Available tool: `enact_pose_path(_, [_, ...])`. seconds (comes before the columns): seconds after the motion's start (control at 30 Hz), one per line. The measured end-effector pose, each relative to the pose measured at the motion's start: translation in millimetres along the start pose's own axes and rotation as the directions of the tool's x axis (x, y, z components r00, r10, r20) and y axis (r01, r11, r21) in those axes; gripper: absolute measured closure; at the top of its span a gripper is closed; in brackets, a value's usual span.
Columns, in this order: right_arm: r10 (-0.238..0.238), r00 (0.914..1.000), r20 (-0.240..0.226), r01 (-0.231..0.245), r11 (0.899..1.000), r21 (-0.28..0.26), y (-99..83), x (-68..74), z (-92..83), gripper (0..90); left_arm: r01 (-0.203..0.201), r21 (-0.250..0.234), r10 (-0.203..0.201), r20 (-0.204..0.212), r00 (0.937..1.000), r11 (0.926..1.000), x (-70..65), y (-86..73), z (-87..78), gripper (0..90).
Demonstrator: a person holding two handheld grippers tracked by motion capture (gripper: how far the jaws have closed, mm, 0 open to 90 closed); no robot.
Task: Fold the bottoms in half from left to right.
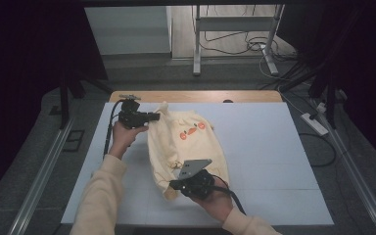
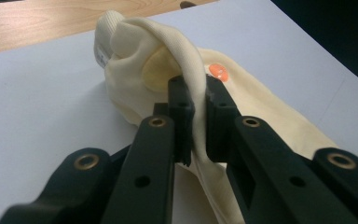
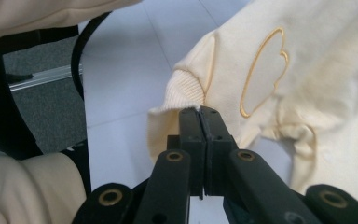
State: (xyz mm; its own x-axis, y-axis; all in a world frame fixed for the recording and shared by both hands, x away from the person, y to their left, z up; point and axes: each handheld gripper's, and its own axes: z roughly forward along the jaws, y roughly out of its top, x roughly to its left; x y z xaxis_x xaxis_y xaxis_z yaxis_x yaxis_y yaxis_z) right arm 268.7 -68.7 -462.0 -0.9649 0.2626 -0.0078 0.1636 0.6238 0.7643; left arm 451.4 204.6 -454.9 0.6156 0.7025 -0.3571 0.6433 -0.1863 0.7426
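- The pale cream-yellow knit sweatshirt (image 1: pixel 186 147) with small orange fruit prints lies crumpled in the middle of the white table sheet (image 1: pixel 274 147), stretched between the two grippers from the near edge toward the far left.
- Nearest the person, the right gripper (image 1: pixel 175 185), black with a grey three-cornered plate on top, sits at the garment's near end, held in the right hand (image 1: pixel 215 199).
- In the right gripper view its jaws are pressed tight together with the sweatshirt's ribbed cuff edge (image 3: pixel 186 91) touching their tips; whether cloth is actually pinched between them is hard to tell, though the fabric rises straight from the tips.
- Just beyond the cuff in that view, an outlined mustard-yellow embroidered shape (image 3: pixel 263 70) shows on the cloth.
- The person's cream sleeves (image 1: pixel 100 196) come in from the bottom of the high view.
- Farther off, the left gripper (image 1: pixel 157 116), black and held in the left hand (image 1: pixel 125 134), meets the garment's far end.
- In the left gripper view its jaws are clamped on a raised ribbed fold of the sweatshirt (image 2: pixel 186 65), the fabric running down between the pads.
- An orange print (image 2: pixel 218 72) lies just beyond those jaws.
- Behind the sheet runs the bare light wooden table edge (image 1: pixel 196 96).
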Motion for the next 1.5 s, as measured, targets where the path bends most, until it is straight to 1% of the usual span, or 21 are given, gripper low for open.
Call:
enact_pose_path(0.1, [0.015, 0.9998, 0.015, -0.016, 1.000, 0.003, -5.9, -3.4, -6.4, 88.7, -0.003, 0.005, 0.003, -0.007, 1.0000, 1.0000, -1.3, 0.2, 2.3, 82.2])
enact_pose_path(0.2, [0.030, 0.9992, 0.026, -0.031, 1.000, 0.007, -11.6, -7.2, -11.6, 88.7, 0.003, 0.000, -0.003, 0.007, 1.0000, 1.0000, -1.8, 0.7, 3.9, 82.3])
enact_pose_path(0.3, [0.040, 0.9987, 0.030, -0.040, 0.999, 0.010, -16.2, -10.8, -17.0, 88.7, -0.002, 0.002, 0.002, 0.009, 1.0000, 1.0000, -3.6, 1.6, 6.1, 82.2])
enact_pose_path(0.37, [0.046, 0.9982, 0.037, -0.046, 0.999, 0.009, -19.0, -12.8, -20.6, 88.7, 0.000, -0.004, 0.000, 0.018, 0.9998, 1.0000, -5.0, 2.4, 8.0, 82.3])
enact_pose_path(0.6, [0.064, 0.9963, 0.058, -0.065, 0.998, 0.011, -27.8, -16.7, -32.9, 88.7, -0.004, -0.011, 0.004, 0.044, 0.9990, 0.9999, -15.2, 9.3, 20.7, 82.2])
enact_pose_path(0.7, [0.069, 0.9953, 0.068, -0.070, 0.997, 0.013, -32.2, -18.8, -41.1, 88.7, -0.013, -0.003, 0.013, 0.048, 0.9988, 0.9999, -20.2, 13.6, 25.8, 82.2])
enact_pose_path(0.87, [0.103, 0.9911, 0.084, -0.104, 0.995, 0.005, -42.9, -25.0, -52.1, 88.7, -0.020, 0.007, 0.019, 0.059, 0.9981, 0.9998, -27.2, 19.5, 36.0, 82.2])
enact_pose_path(1.03, [0.122, 0.9877, 0.099, -0.123, 0.992, 0.008, -51.7, -29.2, -60.0, 88.6, -0.033, 0.023, 0.032, 0.060, 0.9977, 0.9992, -33.4, 23.9, 44.1, 82.2])
enact_pose_path(1.17, [0.150, 0.9843, 0.093, -0.150, 0.989, -0.001, -57.0, -33.1, -66.3, 88.7, -0.039, 0.033, 0.037, 0.062, 0.9974, 0.9987, -36.7, 25.9, 49.6, 82.2])
enact_pose_path(1.23, [0.152, 0.9829, 0.104, -0.153, 0.988, 0.002, -58.9, -33.9, -69.5, 88.6, -0.041, 0.035, 0.039, 0.063, 0.9973, 0.9986, -38.8, 26.8, 52.0, 82.2])
enact_pose_path(1.5, [0.175, 0.9776, 0.116, -0.177, 0.984, 0.004, -68.7, -35.9, -78.1, 88.7, -0.050, 0.045, 0.047, 0.064, 0.9969, 0.9977, -45.8, 30.0, 61.6, 82.0])
